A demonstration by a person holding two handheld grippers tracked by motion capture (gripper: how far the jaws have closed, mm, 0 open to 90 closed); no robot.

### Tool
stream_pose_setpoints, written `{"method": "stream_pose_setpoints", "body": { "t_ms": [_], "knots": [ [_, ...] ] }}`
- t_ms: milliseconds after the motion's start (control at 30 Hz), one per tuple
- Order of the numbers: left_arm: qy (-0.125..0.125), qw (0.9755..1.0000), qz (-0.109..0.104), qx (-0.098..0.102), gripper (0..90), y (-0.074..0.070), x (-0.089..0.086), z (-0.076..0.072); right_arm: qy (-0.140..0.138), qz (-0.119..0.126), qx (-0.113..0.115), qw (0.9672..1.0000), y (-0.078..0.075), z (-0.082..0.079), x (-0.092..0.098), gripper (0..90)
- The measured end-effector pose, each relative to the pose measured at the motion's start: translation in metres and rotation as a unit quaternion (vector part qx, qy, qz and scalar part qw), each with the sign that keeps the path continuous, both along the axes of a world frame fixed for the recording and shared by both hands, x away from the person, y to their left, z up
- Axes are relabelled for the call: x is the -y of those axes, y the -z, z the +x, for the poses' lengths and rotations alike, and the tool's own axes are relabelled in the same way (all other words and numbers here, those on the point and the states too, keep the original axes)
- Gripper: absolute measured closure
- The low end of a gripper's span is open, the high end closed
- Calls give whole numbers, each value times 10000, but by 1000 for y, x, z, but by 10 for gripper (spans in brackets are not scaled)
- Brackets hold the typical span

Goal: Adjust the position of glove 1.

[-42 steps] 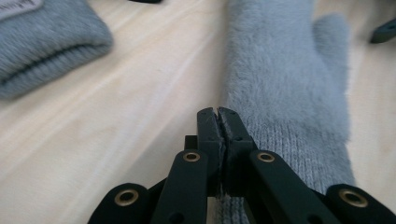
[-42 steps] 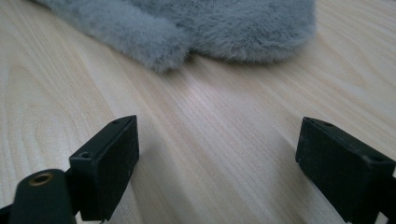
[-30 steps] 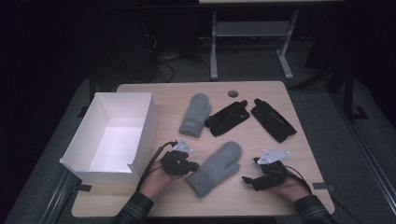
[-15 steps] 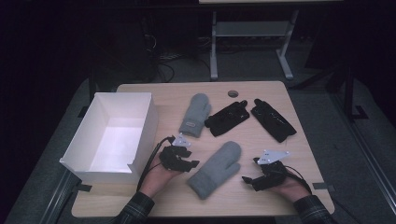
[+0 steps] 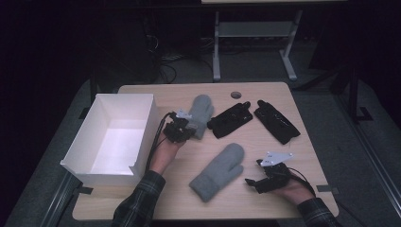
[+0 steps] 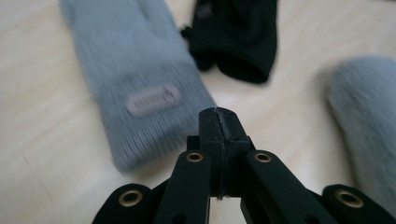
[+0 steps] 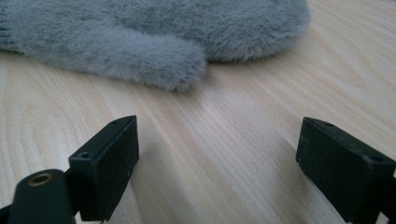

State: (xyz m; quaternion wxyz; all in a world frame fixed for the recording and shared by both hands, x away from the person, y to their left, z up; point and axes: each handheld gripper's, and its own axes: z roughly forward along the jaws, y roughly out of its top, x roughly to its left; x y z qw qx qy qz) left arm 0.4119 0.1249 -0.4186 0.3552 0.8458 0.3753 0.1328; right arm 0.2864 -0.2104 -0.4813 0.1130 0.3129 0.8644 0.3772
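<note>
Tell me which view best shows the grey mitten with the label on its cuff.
The high view: the far grey mitten lies whole and flat beside the left tongs, right of the white box. The left gripper view shows its ribbed cuff and label close but blurred. The right gripper view faces the near mitten instead.

My left gripper (image 5: pixel 182 128) has left the near grey mitten (image 5: pixel 218 171), closed empty, and reached the far mitten's (image 5: pixel 200 115) cuff.
</note>
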Motion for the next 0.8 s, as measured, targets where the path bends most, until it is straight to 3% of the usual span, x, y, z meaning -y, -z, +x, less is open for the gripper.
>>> {"method": "stream_pose_setpoints", "body": {
  "t_ms": [167,233,300,333,400,567,800],
  "knots": [
    [-200,9998,30,26,897,4,9,38,2,3,-6,10000,0,0,0,130],
    [-222,9997,89,53,897,5,10,44,0,0,-2,10000,0,0,0,131],
    [-291,9993,236,11,897,9,12,53,1,10,-6,10000,0,0,0,131],
    [-337,9990,272,-112,897,18,14,60,1,2,-5,10000,0,0,0,131],
    [-346,9987,313,-216,897,25,14,61,1,2,-5,10000,0,0,0,131],
    [-357,9989,224,-212,898,28,10,56,-4,3,-2,10000,0,0,0,131],
    [-270,9987,321,-302,898,25,2,28,-8,0,0,10000,0,0,0,131]
  ]
}}
